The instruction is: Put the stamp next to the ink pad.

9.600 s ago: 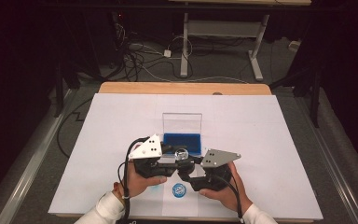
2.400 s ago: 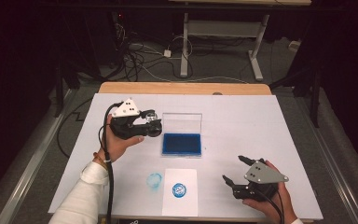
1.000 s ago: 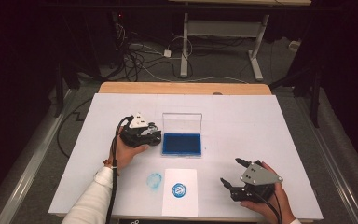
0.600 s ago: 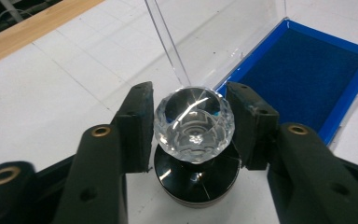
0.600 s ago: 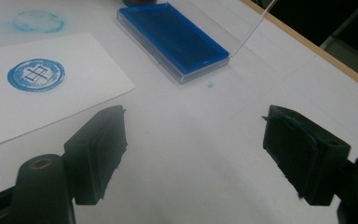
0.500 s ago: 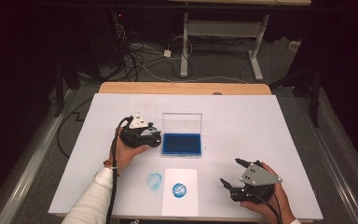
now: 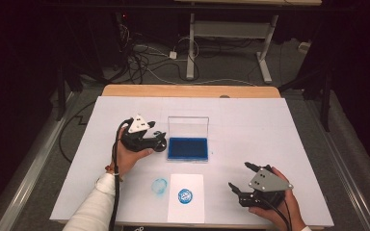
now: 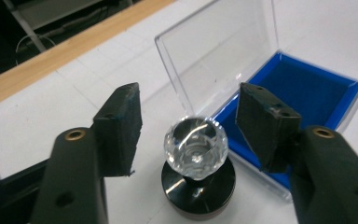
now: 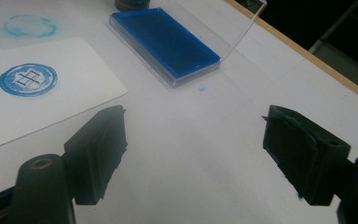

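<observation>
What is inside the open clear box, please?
The clear box holds a blue ink pad and nothing else lies on it. What is beneath the pad is covered.

The left claw has just opened off the stamp

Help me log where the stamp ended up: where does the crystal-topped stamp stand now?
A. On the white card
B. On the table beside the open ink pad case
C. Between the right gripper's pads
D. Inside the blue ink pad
B: the stamp stands on the table beside the ink pad case, between the left gripper's parted pads, untouched.
</observation>
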